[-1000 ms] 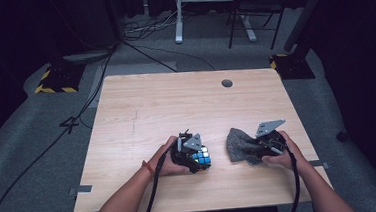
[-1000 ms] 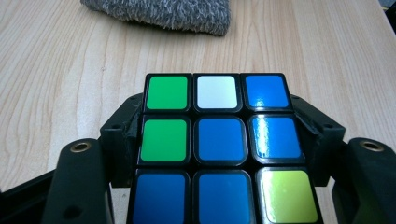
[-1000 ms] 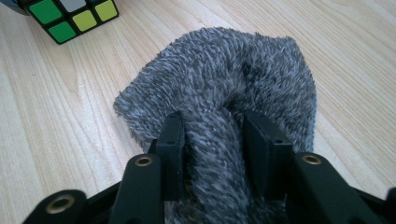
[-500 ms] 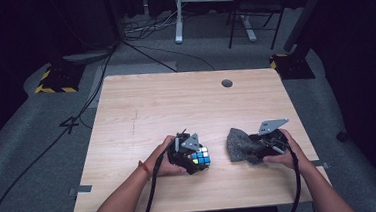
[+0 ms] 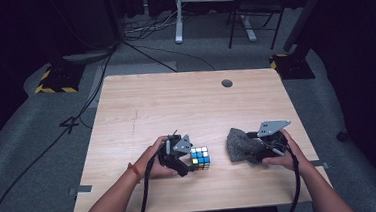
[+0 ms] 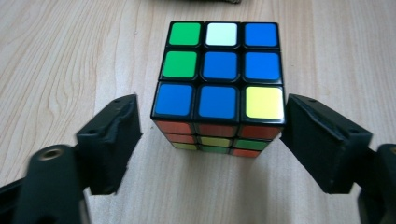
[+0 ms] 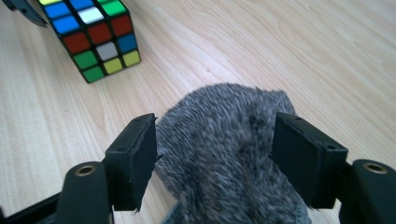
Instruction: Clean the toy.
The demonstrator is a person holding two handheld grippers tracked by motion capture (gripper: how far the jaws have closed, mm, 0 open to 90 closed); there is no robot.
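**Cube and grey cloth both let go: back the grippers off cleanly**

Cube [image 6: 218, 84] stands flat on the wooden table [image 5: 175, 102], near the person's edge and left of centre in the high view, with the fuzzy grey cloth [image 7: 229, 154] lying in a heap well to its right. The left gripper [image 6: 212, 140] has just been opening: in the left gripper view its jaws stand apart on either side of the cube, a sliver of table showing between each pad and the cube's side, so nothing presses on it. The right gripper [image 7: 215, 158] has also just been opening; its jaws stand wide with the cloth between them, the left pad brushing the pile at most and the right pad clear.

The step in hand looks like a release of both things. To do it well, each hand should draw straight back along its own jaw line, not sideways, because a sideways drift of the left gripper would likely nudge the cube and spin it on the smooth wood. The cloth is the likelier snag: its long fibres may cling to a pad, so a small lift before withdrawing should free it without dragging the heap.
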